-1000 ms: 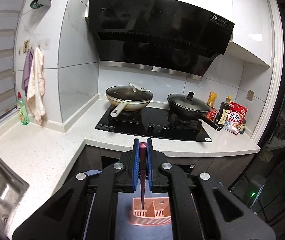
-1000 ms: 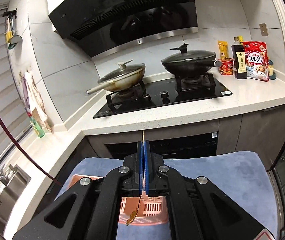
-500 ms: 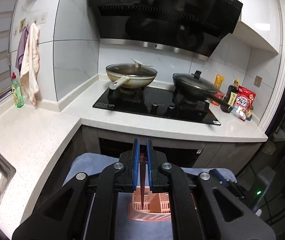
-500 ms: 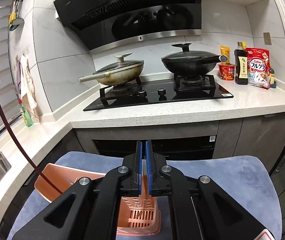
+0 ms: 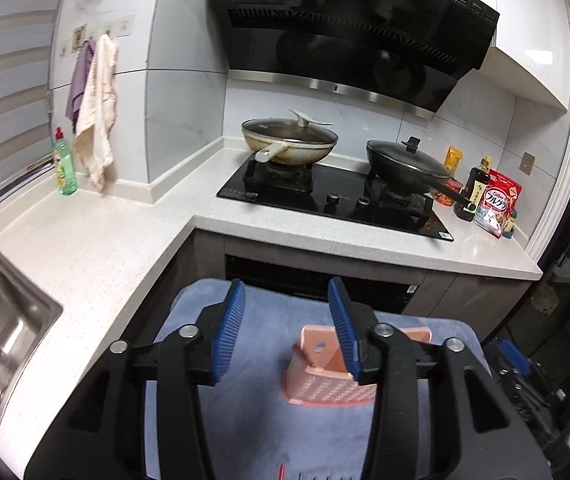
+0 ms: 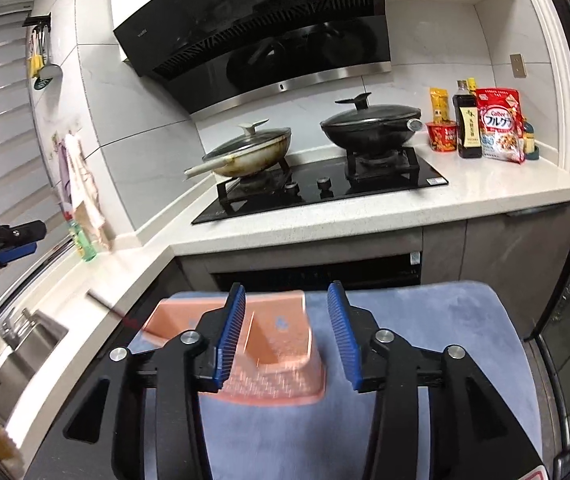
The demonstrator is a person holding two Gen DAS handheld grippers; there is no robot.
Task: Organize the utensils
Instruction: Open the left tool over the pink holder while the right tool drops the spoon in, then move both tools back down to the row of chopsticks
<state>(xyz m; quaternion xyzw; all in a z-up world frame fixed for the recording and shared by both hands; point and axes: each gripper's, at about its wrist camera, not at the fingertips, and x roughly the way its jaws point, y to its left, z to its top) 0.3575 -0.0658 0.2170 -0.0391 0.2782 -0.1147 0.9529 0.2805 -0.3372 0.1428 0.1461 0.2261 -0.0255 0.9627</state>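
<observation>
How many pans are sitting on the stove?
2: a cream pan with a glass lid on the left burner, and a black pan with a dark lid on the right burner.

Both looking forward and down from close above the blue mat [image 5: 269, 420] [image 6: 425, 320], toward the stove [image 5: 337, 200] [image 6: 321, 192]; pink basket [image 5: 325, 384] [image 6: 281, 344] shared.

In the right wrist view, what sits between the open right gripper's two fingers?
The right wrist view shows the pink utensil holder on the blue mat, framed between the open right gripper fingers; motion blur hides its contents.
</observation>
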